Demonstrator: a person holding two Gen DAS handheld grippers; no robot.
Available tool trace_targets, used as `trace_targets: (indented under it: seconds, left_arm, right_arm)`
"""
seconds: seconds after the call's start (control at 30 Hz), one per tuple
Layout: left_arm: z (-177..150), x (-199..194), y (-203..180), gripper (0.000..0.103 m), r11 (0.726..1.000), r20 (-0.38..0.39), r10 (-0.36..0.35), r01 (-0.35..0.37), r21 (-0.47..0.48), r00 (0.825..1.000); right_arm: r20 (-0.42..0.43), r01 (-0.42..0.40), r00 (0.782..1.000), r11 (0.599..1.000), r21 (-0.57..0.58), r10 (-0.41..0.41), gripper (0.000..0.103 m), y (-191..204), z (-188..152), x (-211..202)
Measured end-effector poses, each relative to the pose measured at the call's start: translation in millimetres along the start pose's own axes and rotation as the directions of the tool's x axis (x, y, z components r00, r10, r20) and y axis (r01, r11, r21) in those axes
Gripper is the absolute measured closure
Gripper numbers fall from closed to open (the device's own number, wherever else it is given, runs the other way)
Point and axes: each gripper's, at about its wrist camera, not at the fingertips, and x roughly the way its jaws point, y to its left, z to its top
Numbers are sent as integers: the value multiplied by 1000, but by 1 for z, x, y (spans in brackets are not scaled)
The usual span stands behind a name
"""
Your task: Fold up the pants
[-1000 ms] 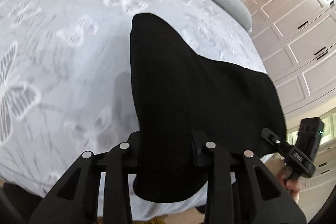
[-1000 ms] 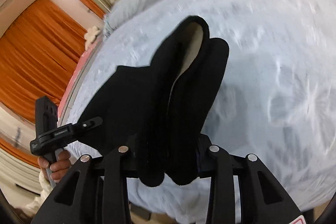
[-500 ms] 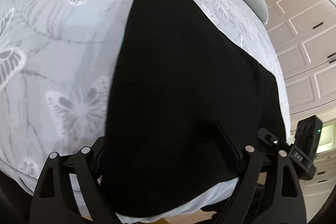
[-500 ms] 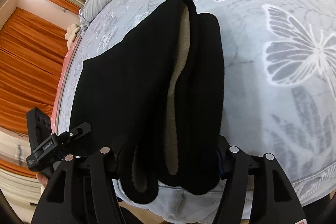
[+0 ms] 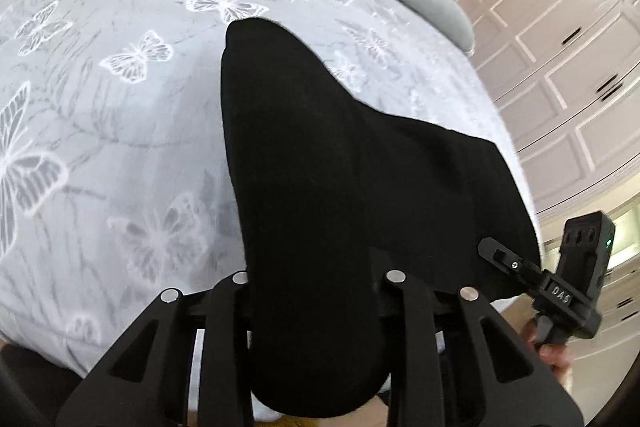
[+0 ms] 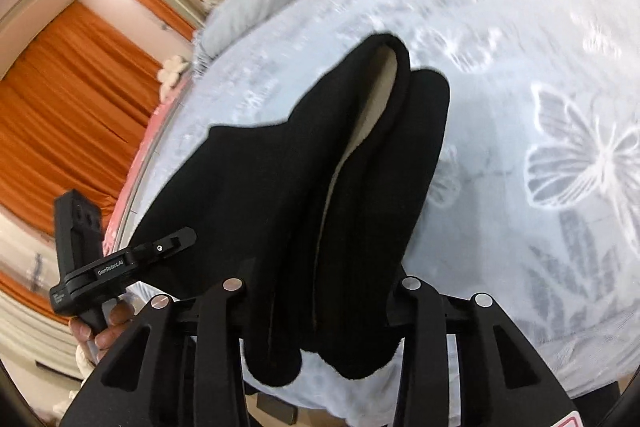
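"GenRobot.AI" on left gripper (image 6: 132,263); "DAS" on right gripper (image 5: 560,295).

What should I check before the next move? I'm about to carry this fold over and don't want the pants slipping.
1. Left gripper has cloth between its jaws: ok, jaws closing on the black pants.
2. Right gripper has cloth between its jaws: ok, jaws closing on bunched layers.
3. Grip firm enough to lift: cannot tell.
4. Layers aligned: not ok, pale lining shows between them.
5. Bedspread beyond the pants free of other items: ok.
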Motion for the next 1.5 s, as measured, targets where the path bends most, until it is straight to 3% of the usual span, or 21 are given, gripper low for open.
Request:
trace_targets:
  seconds: [0.3, 0.6, 0.8, 1.1, 1.33, 1.5]
  left_arm:
    - [-49, -52, -3, 76, 998, -58, 43, -40, 52, 997]
    - [-43, -86, -34, 76, 987, 34, 42, -47, 155, 999]
    - [-1, -110, -61, 76, 976, 135, 34, -62, 209, 990]
    - [93, -135, -91, 76, 960, 269, 20, -94, 264, 963]
    - [184, -115, -110, 75, 948, 364, 38, -149, 280, 931]
    - [239, -85, -117, 75, 941, 423, 38, -174, 289, 906]
  right_arm:
    - [-43, -35, 998, 999, -6, 34, 68, 22, -62, -32]
    - [8, -69, 998, 994, -80, 70, 68, 55, -30, -59]
    - [84, -96, 991, 984, -148, 109, 68, 80, 24, -72]
    - [195, -95, 971, 970, -225, 140, 68, 114, 133, -69]
    - [260, -95, 953, 966, -240, 158, 68, 115, 229, -37]
    - [311, -95, 936, 970, -226, 164, 68, 104, 280, -10]
